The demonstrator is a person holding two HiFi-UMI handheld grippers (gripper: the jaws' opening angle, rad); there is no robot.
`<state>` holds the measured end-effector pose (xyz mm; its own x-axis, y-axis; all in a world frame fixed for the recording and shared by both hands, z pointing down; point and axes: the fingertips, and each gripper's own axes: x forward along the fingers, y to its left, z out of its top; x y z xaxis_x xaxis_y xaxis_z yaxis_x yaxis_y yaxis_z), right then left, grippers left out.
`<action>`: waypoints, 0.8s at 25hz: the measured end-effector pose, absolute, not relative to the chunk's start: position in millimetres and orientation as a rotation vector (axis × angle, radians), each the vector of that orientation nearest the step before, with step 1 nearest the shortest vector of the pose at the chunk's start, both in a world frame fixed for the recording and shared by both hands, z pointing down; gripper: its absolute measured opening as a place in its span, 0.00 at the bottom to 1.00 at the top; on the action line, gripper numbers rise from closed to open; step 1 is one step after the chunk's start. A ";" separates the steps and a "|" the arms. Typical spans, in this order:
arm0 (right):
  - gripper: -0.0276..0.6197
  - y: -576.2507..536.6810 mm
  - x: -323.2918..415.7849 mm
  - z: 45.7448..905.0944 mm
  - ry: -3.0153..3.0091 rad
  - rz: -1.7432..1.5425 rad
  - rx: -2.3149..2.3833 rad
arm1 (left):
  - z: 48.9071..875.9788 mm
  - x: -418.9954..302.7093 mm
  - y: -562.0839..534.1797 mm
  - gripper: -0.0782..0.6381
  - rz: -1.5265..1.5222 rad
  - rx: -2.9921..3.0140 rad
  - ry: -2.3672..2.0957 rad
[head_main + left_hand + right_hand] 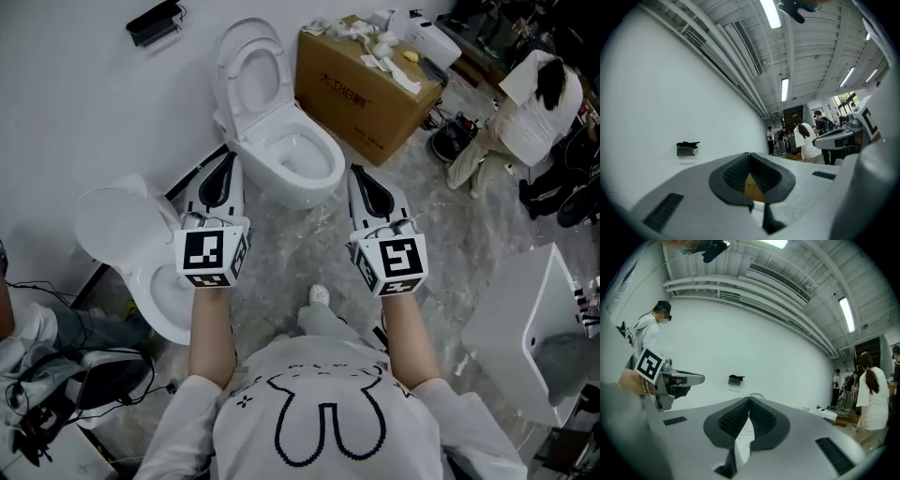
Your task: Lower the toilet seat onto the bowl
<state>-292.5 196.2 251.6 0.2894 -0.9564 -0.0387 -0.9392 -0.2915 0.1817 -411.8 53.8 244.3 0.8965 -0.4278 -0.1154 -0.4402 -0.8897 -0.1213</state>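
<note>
Nearest, the left gripper (228,157) and right gripper (355,172) point forward side by side, jaws closed on nothing. Just beyond them stands the toilet bowl (302,167). Its toilet seat (250,62) is upright against the far wall, with a cardboard box (361,98) to the right.

Left gripper (225,175) and right gripper (366,186) side by side, level, jaws together, empty

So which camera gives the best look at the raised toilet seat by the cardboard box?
The head view: the toilet seat stands upright over its bowl, seen whole. The right gripper view catches only a white sliver above the shut right gripper, probably its top edge. The left gripper view shows none of it.
</note>
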 end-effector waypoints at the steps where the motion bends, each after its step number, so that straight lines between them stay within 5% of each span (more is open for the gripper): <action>1: 0.09 190.5 -284.3 253.5 -1.800 -0.208 2.412 | 245.2 -405.1 49.7 0.12 0.124 -2.913 0.686; 20: 0.09 121.6 -126.3 251.3 -1.959 -0.191 2.320 | 241.4 -270.6 2.7 0.12 0.063 -2.849 0.877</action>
